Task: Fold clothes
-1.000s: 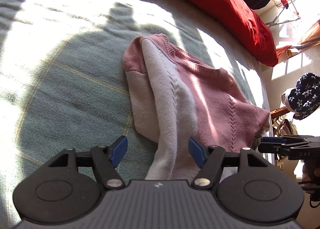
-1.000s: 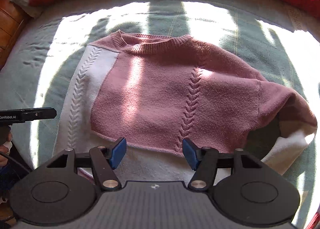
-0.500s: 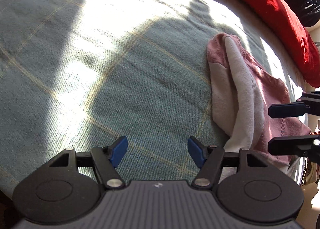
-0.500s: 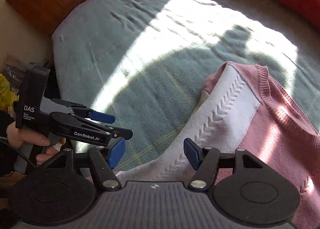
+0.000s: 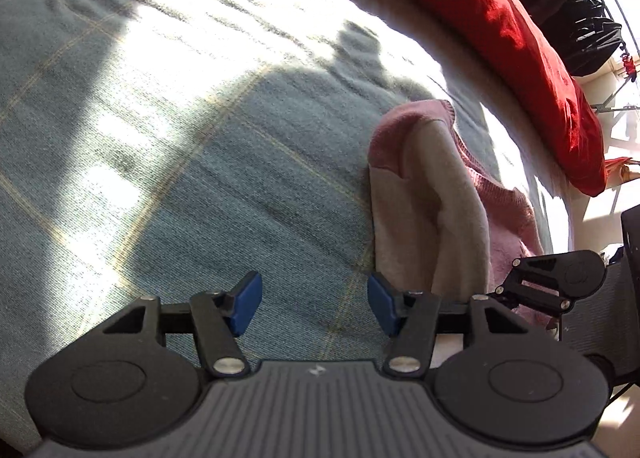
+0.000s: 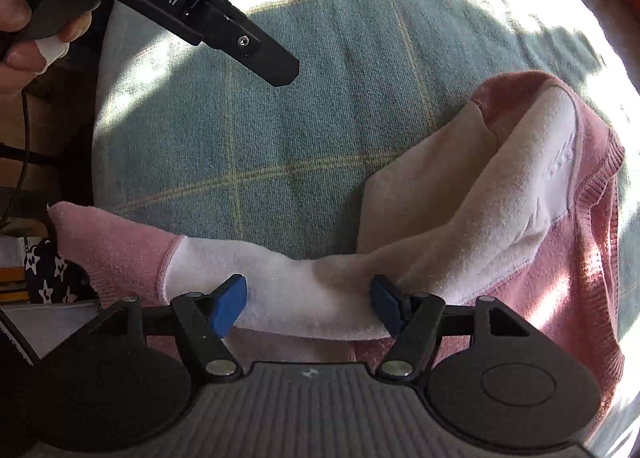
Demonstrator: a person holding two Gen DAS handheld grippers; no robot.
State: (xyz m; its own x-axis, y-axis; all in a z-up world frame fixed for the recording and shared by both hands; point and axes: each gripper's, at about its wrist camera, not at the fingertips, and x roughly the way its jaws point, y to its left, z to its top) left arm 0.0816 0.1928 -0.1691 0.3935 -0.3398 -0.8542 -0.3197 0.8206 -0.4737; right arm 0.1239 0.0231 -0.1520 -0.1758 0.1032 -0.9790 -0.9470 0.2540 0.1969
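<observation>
While left claw (image 5: 314,308) closes empty, right claw (image 6: 306,308) widens, seemingly straddling sleeve (image 6: 280,278).

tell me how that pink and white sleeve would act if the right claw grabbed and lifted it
Probably floppy: the sleeve already drapes limp and creased across the green blanket. It looks like fuzzy knit, so the blue pads of the right claw, whose jaws are opening around it, should grip without slipping. Lifting it would likely drag the attached sweater along.

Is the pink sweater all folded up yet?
Not yet. The sweater lies partly folded on the blanket, its sleeve stretched out sideways.
</observation>
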